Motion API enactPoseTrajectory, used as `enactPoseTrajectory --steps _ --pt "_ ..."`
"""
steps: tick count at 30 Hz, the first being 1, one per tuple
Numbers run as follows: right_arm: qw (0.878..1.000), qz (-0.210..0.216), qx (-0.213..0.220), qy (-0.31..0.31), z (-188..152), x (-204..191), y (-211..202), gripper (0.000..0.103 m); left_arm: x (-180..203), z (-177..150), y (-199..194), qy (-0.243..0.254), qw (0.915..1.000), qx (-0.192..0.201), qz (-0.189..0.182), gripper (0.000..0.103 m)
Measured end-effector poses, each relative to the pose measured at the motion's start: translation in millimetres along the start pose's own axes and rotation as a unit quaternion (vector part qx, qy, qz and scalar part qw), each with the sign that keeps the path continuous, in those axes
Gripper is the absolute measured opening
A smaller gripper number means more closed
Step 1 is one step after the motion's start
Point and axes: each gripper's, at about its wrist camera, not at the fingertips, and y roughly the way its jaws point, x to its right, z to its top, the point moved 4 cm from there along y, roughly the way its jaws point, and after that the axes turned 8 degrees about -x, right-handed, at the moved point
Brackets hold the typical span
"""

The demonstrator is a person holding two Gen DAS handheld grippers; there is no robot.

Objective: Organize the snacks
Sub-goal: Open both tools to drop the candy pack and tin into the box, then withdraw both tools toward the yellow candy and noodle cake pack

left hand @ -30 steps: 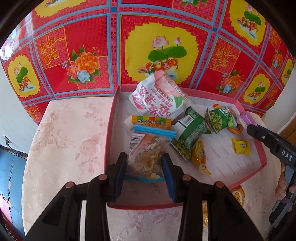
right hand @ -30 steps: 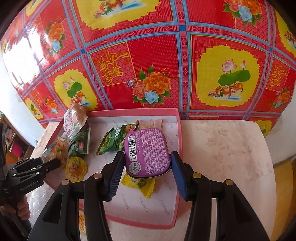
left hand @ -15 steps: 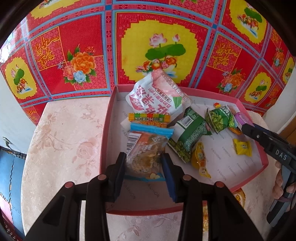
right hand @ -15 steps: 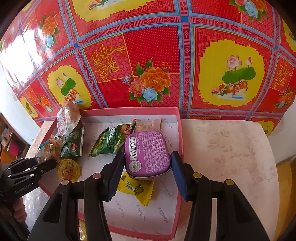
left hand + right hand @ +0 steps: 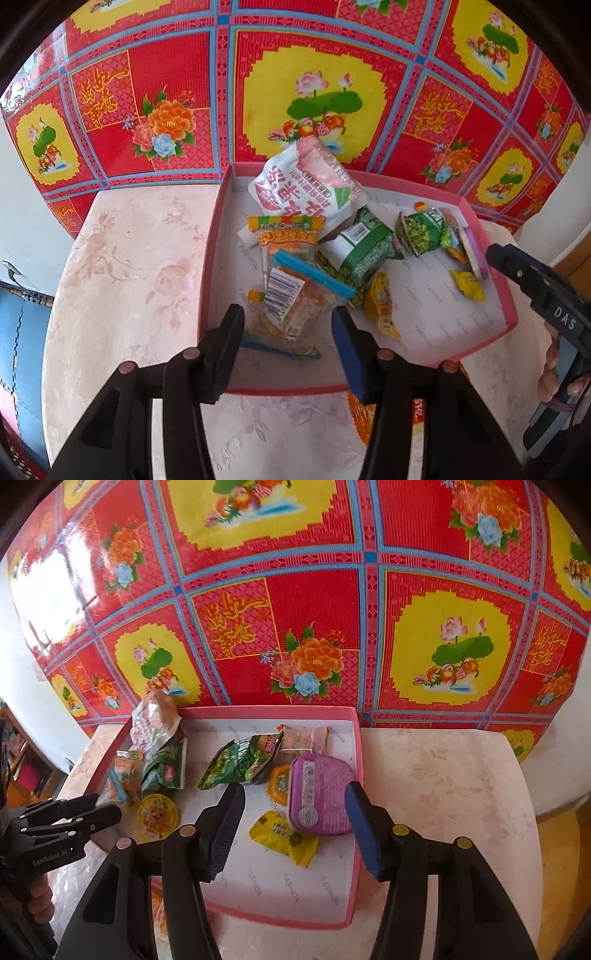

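Red floral backdrop (image 5: 314, 590); both grippers opening: left gripper (image 5: 288, 345) off clear packet (image 5: 291, 306), right gripper (image 5: 295, 825) off purple tin (image 5: 319, 797).

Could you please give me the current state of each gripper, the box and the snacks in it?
Left gripper: jaws opening, clear snack bag between them, no longer pinched.
Right gripper: jaws opening, purple tin between them, released.
Clear snack bag: lying in the box.
Purple tin: closed, lying in the box by its right wall.
Pink box: open, no lid on it.
Green bag: sealed, crumpled, lying flat.
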Motion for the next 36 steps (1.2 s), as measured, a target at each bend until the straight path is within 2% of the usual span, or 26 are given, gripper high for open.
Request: enactPoseTrajectory --steps 3,17,36 --pt "1.000 0.003 0.004 0.000 -4 -2 -7 0.058 -3 -1 -8 0.001 1.0000 0.005 0.003 0.059" --pt "1.000 0.020 0.008 -0.004 -33 -16 -41 0.058 2 -18 -41 0.006 0.9998 0.016 -0.009 0.059" --pt "1.000 0.015 -0.015 0.012 -92 -15 -72 0.058 23 -71 -60 0.025 0.9996 -0.001 -0.009 0.059"
